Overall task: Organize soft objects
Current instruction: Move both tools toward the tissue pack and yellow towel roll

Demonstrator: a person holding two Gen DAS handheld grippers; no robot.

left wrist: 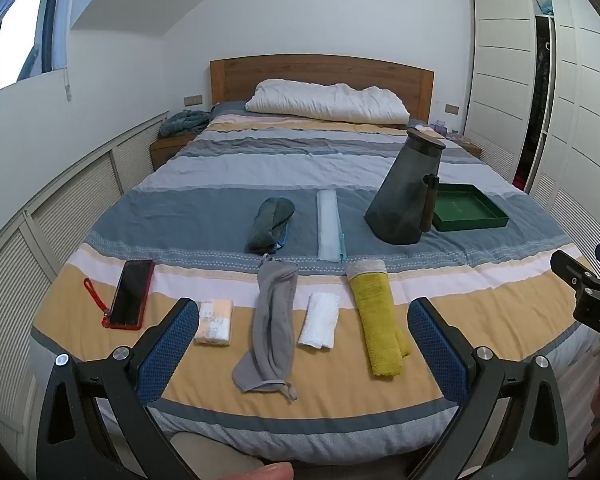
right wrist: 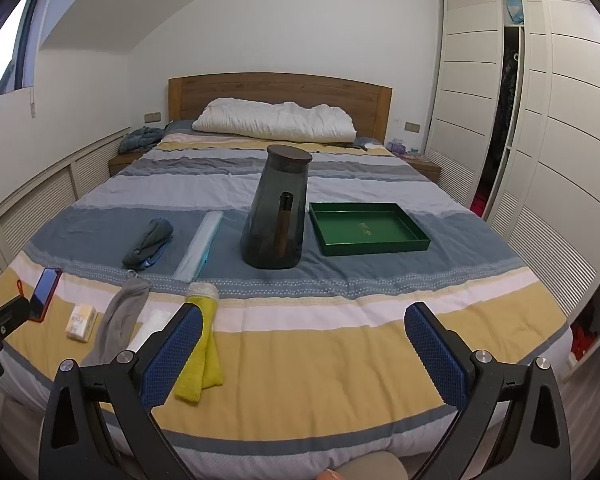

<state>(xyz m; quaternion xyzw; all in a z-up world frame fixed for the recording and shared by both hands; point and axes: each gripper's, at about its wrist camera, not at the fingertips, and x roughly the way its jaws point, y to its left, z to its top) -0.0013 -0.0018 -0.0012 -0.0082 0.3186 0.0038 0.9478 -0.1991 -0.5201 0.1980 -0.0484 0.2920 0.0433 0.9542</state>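
On the striped bed lie a grey cloth (left wrist: 274,326), a small white folded towel (left wrist: 320,320), a yellow folded towel (left wrist: 376,316), a dark green cloth bundle (left wrist: 270,220) and a pale blue roll (left wrist: 329,224). An empty green tray (left wrist: 466,206) sits at the right, also in the right wrist view (right wrist: 366,229). My left gripper (left wrist: 304,344) is open above the bed's near edge, over the grey cloth and white towel. My right gripper (right wrist: 304,350) is open and empty, right of the yellow towel (right wrist: 202,360).
A dark glass jug (left wrist: 410,190) stands beside the tray. A red-cased phone (left wrist: 130,294) and a tissue pack (left wrist: 215,322) lie at the near left. A white pillow (left wrist: 326,102) lies by the wooden headboard. Wardrobe doors (right wrist: 540,140) line the right wall.
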